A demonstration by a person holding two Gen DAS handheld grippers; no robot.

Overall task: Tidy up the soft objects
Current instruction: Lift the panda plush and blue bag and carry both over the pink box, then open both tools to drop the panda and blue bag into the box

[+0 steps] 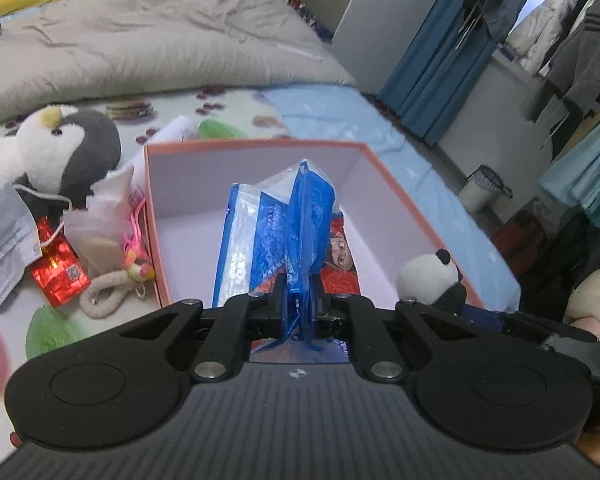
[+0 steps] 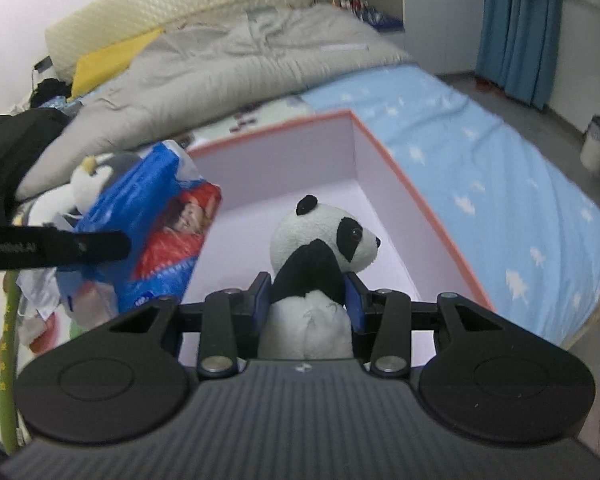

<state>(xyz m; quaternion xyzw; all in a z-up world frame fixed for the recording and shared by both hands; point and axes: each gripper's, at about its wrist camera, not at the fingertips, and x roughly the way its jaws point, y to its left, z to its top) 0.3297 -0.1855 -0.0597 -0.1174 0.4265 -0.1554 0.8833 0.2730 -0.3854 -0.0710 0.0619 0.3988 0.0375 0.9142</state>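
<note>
Panda plush (image 2: 320,256) clamped in my right gripper (image 2: 307,300), blue tissue pack (image 1: 276,232) pinched in my left gripper (image 1: 298,296) (both over the box (image 2: 384,168)) for dropping in.

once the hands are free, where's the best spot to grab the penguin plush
Probably the penguin plush by its rounded dark back, coming from above. It sits upright on the bed left of the box, so that bulge is exposed. A mask strap lies at its base, so keep the fingers high to avoid snagging it.
</note>
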